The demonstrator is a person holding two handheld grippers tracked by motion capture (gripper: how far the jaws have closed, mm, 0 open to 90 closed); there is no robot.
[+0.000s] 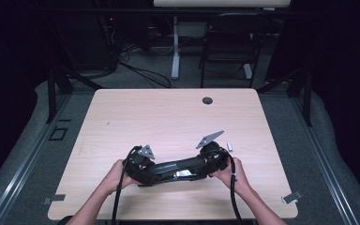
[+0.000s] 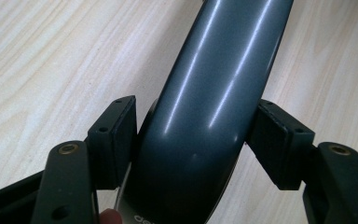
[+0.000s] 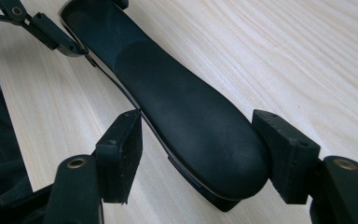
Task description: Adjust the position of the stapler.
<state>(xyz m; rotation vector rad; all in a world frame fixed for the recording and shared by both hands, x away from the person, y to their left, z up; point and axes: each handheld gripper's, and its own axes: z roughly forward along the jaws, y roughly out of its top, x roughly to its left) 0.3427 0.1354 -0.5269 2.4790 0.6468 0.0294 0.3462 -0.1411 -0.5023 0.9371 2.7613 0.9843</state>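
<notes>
Two tongs, one load. The left gripper has its pads on one end of the long dark stapler, and the right gripper clamps the other, rounded end. Both are set narrow, at the width of the body. The stapler lies flat on the table, well to the near side of the cable hole. My judgement: the glossy shell may slip, so I keep both grips square, then raise both ends together and level.
</notes>
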